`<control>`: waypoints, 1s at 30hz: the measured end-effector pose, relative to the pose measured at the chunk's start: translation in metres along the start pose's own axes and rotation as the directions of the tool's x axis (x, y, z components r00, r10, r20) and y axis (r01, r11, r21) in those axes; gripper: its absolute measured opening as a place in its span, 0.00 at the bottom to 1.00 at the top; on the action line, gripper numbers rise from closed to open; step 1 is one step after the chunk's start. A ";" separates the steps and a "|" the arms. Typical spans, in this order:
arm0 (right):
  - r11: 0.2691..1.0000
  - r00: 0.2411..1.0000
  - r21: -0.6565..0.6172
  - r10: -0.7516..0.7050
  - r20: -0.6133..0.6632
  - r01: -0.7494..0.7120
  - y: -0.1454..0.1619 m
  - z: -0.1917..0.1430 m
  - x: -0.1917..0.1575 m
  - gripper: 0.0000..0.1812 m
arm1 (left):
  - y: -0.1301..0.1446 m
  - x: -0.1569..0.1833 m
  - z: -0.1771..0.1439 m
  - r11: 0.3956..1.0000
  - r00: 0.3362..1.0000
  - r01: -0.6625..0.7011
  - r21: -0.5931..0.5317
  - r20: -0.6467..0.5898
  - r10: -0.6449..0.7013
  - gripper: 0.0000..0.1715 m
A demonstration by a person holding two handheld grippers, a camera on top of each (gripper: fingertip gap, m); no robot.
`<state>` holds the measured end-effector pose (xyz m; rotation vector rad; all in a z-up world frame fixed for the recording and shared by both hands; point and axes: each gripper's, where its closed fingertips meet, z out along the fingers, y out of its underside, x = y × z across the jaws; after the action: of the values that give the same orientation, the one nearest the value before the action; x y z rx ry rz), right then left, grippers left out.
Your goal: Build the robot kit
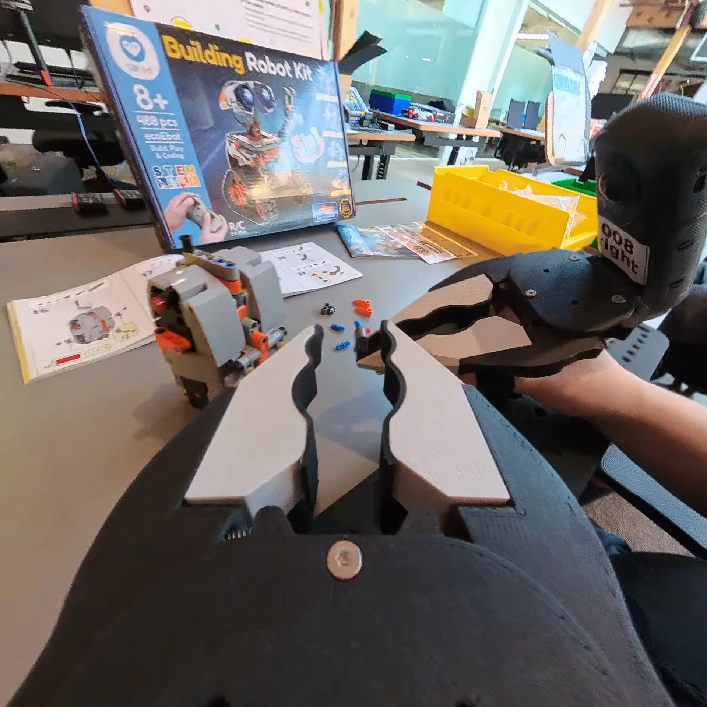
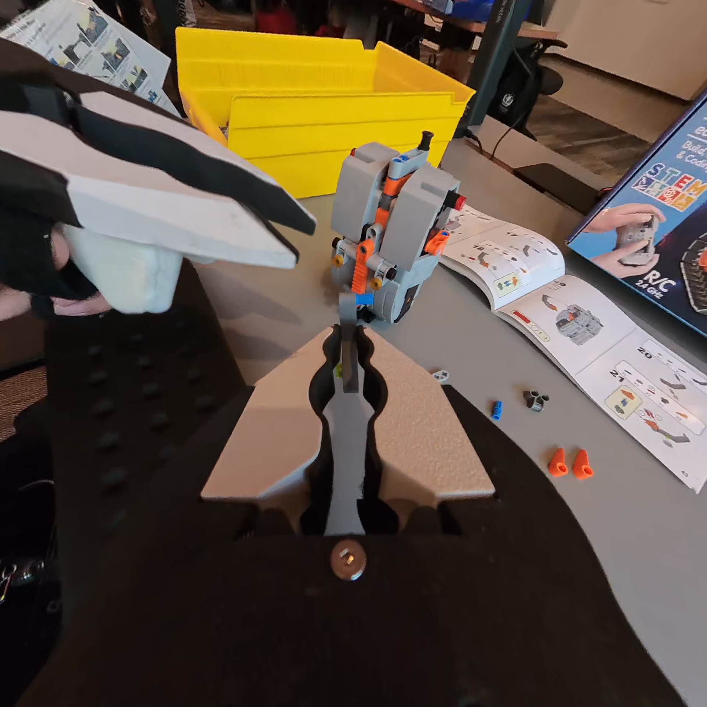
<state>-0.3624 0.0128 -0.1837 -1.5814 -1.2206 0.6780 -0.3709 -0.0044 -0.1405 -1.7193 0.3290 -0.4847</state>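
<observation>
A: What has the right gripper (image 2: 349,336) got?
B: Its jaws are nearly closed on a flat grey beam piece (image 2: 350,357) with a blue pin at its far end — held just in front of the grey-and-orange brick model (image 2: 390,233) standing on the grey table (image 2: 516,554).
A: And the left gripper (image 1: 350,333)?
B: Jaws apart, holding nothing, just right of that model. 2 orange pieces (image 2: 570,463) and a blue pin (image 2: 496,410) lie loose near the open instruction booklet (image 2: 597,344); a yellow bin (image 2: 325,114) sits behind.
</observation>
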 end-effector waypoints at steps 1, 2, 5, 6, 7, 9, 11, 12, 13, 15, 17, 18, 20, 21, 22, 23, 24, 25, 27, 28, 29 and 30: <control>1.000 1.000 0.011 -0.007 -0.005 0.007 -0.002 -0.001 0.000 0.04 | 0.002 0.005 0.004 1.000 1.000 0.003 -0.011 -0.023 -0.003 0.17; 1.000 1.000 0.024 -0.013 -0.006 0.013 -0.003 -0.002 -0.001 0.04 | 0.004 0.009 0.007 1.000 0.999 0.013 -0.021 -0.047 -0.014 0.17; 0.999 1.000 0.051 -0.013 -0.017 0.014 -0.006 -0.005 0.000 0.04 | 0.012 0.012 0.015 0.998 0.998 0.020 -0.053 -0.066 -0.024 0.17; 0.998 1.000 0.058 -0.011 -0.013 0.012 -0.007 -0.005 0.000 0.04 | 0.015 0.011 0.017 0.998 0.998 0.009 -0.065 -0.064 -0.013 0.16; 0.998 1.000 0.058 -0.006 -0.015 0.007 -0.006 -0.006 0.001 0.04 | 0.017 0.011 0.019 0.997 0.998 -0.005 -0.074 -0.065 0.000 0.15; 0.998 1.000 0.057 0.003 -0.012 -0.002 -0.005 -0.006 0.001 0.04 | 0.018 0.013 0.022 0.996 0.996 -0.038 -0.078 -0.087 0.031 0.04; 0.998 1.000 0.058 0.013 -0.014 -0.012 -0.005 -0.006 0.003 0.04 | 0.018 0.013 0.024 0.995 0.993 -0.062 -0.080 -0.105 0.053 0.03; 0.998 1.000 0.062 0.017 -0.011 -0.017 -0.006 -0.007 0.003 0.04 | 0.017 0.013 0.024 0.995 0.992 -0.060 -0.080 -0.113 0.051 0.03; 0.997 1.000 0.068 0.021 -0.011 -0.021 -0.006 -0.007 0.003 0.04 | 0.016 0.013 0.025 0.996 0.992 -0.051 -0.075 -0.118 0.042 0.03; 0.997 1.000 0.079 0.026 -0.014 -0.024 -0.008 -0.009 0.004 0.04 | 0.014 0.012 0.025 0.998 0.992 -0.025 -0.062 -0.124 0.017 0.11; 0.997 1.000 0.077 0.022 -0.018 -0.021 -0.007 -0.009 0.004 0.04 | 0.015 0.011 0.026 0.998 0.992 -0.021 -0.064 -0.126 0.013 0.15; 0.997 1.000 0.077 0.016 -0.019 -0.015 -0.007 -0.009 0.003 0.04 | 0.014 0.013 0.026 0.998 0.991 -0.025 -0.060 -0.131 0.017 0.15; 0.997 1.000 0.077 -0.009 -0.016 0.010 -0.007 -0.009 0.000 0.04 | 0.014 0.014 0.027 0.998 0.991 -0.030 -0.059 -0.136 0.022 0.12; 0.997 1.000 0.075 -0.028 -0.013 0.029 -0.007 -0.009 -0.002 0.04 | 0.015 0.015 0.027 0.998 0.990 -0.033 -0.062 -0.141 0.024 0.08; 0.996 0.999 0.073 -0.043 -0.025 0.044 -0.007 -0.009 -0.002 0.04 | 0.015 0.016 0.027 0.997 0.989 -0.039 -0.064 -0.146 0.029 0.05; 0.996 0.998 0.074 -0.055 -0.031 0.057 -0.007 -0.009 -0.003 0.04 | 0.015 0.016 0.027 0.997 0.989 -0.045 -0.065 -0.145 0.035 0.05; 0.995 0.998 0.076 -0.062 -0.033 0.064 -0.007 -0.009 -0.004 0.04 | 0.015 0.016 0.027 0.996 0.988 -0.052 -0.067 -0.146 0.042 0.04; 0.994 0.997 0.081 -0.066 -0.032 0.069 -0.008 -0.009 -0.004 0.05 | 0.015 0.015 0.026 0.996 0.988 -0.059 -0.070 -0.148 0.048 0.04; 0.991 0.997 0.109 -0.075 -0.021 0.077 -0.011 -0.012 -0.007 0.08 | 0.015 0.011 0.024 0.994 0.988 -0.069 -0.081 -0.143 0.057 0.04; 0.989 0.997 0.127 -0.072 -0.021 0.074 -0.013 -0.014 -0.007 0.12 | 0.014 0.008 0.023 0.994 0.989 -0.074 -0.085 -0.133 0.062 0.04; 0.987 0.998 0.147 -0.066 -0.017 0.068 -0.015 -0.016 -0.007 0.15 | 0.013 0.004 0.020 0.993 0.990 -0.076 -0.085 -0.125 0.065 0.04; 0.984 0.998 0.170 -0.058 -0.006 0.059 -0.017 -0.019 -0.007 0.16 | 0.011 -0.001 0.017 0.994 0.991 -0.074 -0.084 -0.119 0.064 0.03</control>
<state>-0.3554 -0.0004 -0.1619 -1.3998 -1.1720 0.7236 -0.3624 0.0086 -0.1540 -1.7623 0.4983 -0.5272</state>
